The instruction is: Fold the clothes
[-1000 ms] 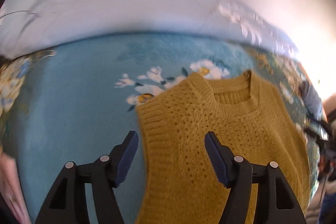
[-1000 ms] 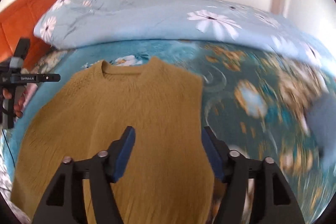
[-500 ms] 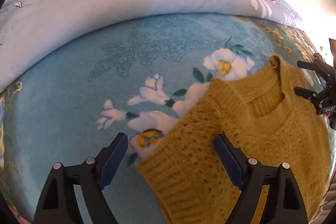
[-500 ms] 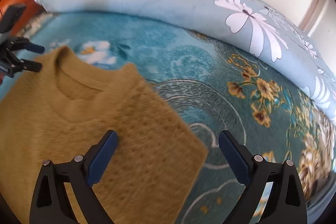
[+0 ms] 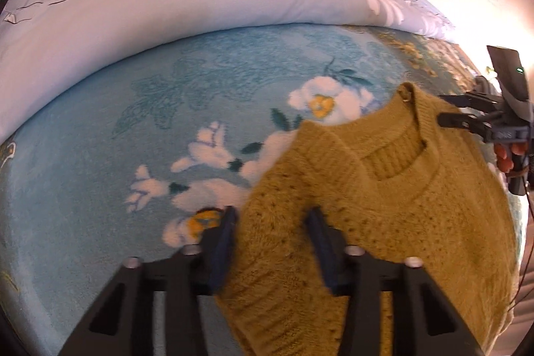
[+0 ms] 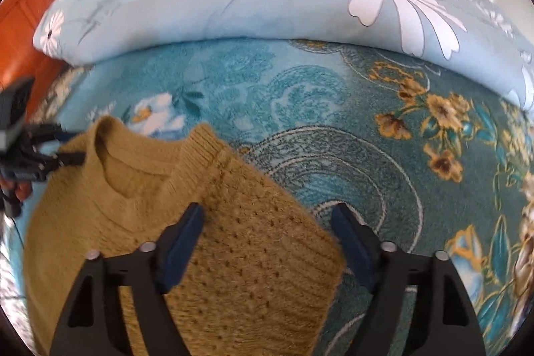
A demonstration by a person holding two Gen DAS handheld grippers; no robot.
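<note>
- Where the mustard knit sweater vest [image 5: 383, 209] lies flat on the teal floral blanket [image 5: 100, 175], collar toward the rolled pale blue quilt [image 5: 167, 9], I have a claw at each shoulder.
- My left claw [image 5: 272, 232] has narrowed and is closing; the vest's armhole edge bunches between its blue pads [image 5: 223, 242], and I cannot tell for certain that they already pinch it.
- My right claw [image 6: 267, 232] stands fairly wide and is closing too, with the vest's other shoulder corner between its fingers, the pads apart from the knit.
- From the left wrist view, my right claw shows just beyond the collar, with fingertips of my hand [image 5: 507, 155] on its grip.
- Behind the quilt, seen past the vest, stands an orange headboard [image 6: 20, 22].
</note>
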